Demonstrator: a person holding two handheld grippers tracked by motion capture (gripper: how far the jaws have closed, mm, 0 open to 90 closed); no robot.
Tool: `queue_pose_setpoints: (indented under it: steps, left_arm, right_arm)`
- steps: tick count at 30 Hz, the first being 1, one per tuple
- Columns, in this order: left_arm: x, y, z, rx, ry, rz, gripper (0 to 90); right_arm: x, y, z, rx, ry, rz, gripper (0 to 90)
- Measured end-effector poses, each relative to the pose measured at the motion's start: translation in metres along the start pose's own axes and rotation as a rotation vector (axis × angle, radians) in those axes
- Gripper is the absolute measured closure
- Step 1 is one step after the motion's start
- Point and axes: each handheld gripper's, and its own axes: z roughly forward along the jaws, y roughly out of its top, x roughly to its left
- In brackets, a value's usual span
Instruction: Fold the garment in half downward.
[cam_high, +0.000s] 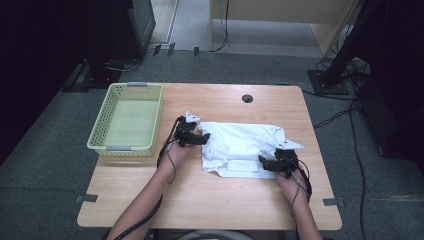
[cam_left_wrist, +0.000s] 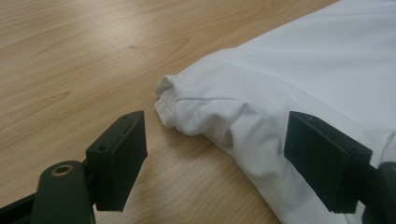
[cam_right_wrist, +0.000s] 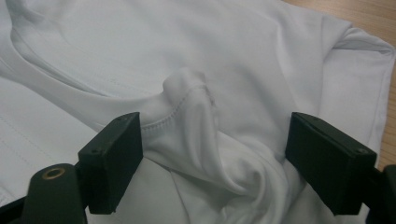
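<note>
A wooden table (cam_high: 210, 200) carries everything here, its pale grain running across the top and a small dark grommet hole (cam_high: 247, 98) set near the far edge. On the right half of it lies a white garment (cam_high: 245, 147), folded into a rough rectangle with rumpled edges and a narrower flap along its near side. To the left, well apart from the cloth, stands a pale green plastic basket (cam_high: 100, 131) with latticed walls and grey handles, at the table's left edge. The person's forearms come in from the near side, one to each end of the garment. The left gripper (cam_high: 204, 139) sits at the cloth's left end; in the left gripper view its jaws stand apart, one over bare wood and the other over the fabric, with a bunched corner of the garment (cam_left_wrist: 196, 105) lying on the table between them, and neither pad presses it. The right gripper (cam_high: 261, 161) is at the near right corner of the cloth; in the right gripper view its jaws are spread wide, and a puckered ridge of stitched hem (cam_right_wrist: 191, 100) rises between them, touched by neither pad.
</note>
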Motion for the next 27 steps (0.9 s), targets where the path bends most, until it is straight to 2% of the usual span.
queue_pose_setpoints:
  steps: [6,24,27]
  left_arm:
    - [0.002,0.003,0.003,-0.003,0.001,-0.007,21.5]
    - [0.003,0.014,0.013,-0.011,0.0,0.013,21.5]
    - [0.004,0.015,0.016,-0.012,0.003,0.014,21.6]
  right_arm:
    - [0.001,0.0,0.0,0.003,0.002,-0.004,16.8]
    - [0.002,0.001,0.001,0.006,-0.003,-0.006,15.7]
    - [0.003,0.001,0.002,0.012,0.003,-0.009,13.3]
